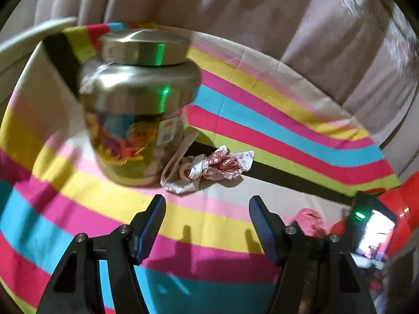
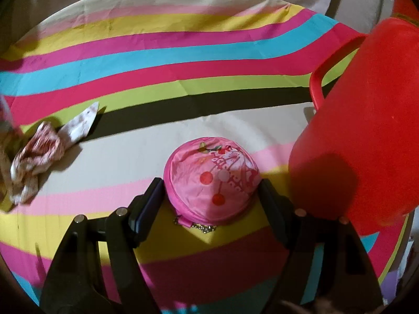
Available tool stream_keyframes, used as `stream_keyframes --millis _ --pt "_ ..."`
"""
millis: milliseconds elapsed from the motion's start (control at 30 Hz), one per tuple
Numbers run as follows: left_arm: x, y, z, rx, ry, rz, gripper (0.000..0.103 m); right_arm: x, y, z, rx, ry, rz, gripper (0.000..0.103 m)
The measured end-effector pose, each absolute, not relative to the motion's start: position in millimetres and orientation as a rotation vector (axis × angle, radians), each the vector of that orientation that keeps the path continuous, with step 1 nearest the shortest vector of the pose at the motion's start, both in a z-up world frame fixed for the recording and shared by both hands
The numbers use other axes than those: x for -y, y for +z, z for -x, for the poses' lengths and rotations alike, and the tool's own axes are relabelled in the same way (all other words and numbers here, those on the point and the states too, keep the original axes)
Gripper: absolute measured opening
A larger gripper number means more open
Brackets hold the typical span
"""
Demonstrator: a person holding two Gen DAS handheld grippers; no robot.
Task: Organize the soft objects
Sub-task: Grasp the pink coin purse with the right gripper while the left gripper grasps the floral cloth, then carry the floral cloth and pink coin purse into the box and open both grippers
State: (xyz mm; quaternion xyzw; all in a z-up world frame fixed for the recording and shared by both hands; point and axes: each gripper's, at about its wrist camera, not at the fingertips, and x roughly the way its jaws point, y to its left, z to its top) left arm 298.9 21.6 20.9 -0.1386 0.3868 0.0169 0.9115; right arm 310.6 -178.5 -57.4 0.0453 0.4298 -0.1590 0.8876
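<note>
Right wrist view: the right claw (image 2: 210,196) straddles a pink pouch (image 2: 212,183) on the striped sheet (image 2: 183,60), both pads touching its sides, beside a red bucket (image 2: 366,130). Left wrist view: the left claw (image 1: 207,225) hangs released and empty, near a crumpled cloth (image 1: 209,168) lying against a steel-lidded jar (image 1: 136,104).

Striped sheet (image 2: 183,60); steel jar (image 1: 138,104) on it; curtain (image 1: 262,13) behind.
</note>
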Motion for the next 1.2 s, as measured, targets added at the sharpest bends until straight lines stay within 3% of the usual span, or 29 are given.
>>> stream_keyframes --millis 333,667,733,800,867,1200 --pt "38 18 -350 -0.832 -0.044 -0.151 0.063 181 -35 -273 -0.861 -0.251 -0.045 0.076" --pt "50 -30 -396 -1.024 0.019 -0.41 0.059 197 -9 -234 -0.814 -0.197 -0.082 0.076" --pt "47 -35 -399 -1.042 0.045 -0.407 0.051 198 -7 -227 -0.807 -0.191 -0.079 0.076" --pt "45 -35 -400 -1.043 0.062 -0.394 0.034 198 -5 -223 -0.799 -0.183 -0.075 0.076" --pt "40 -31 -400 -1.05 0.049 -0.346 0.002 198 -3 -219 -0.794 -0.174 -0.073 0.076" --pt "30 0 -349 -1.015 -0.15 -0.044 0.002 207 -1 -211 -0.79 -0.149 -0.088 0.076"
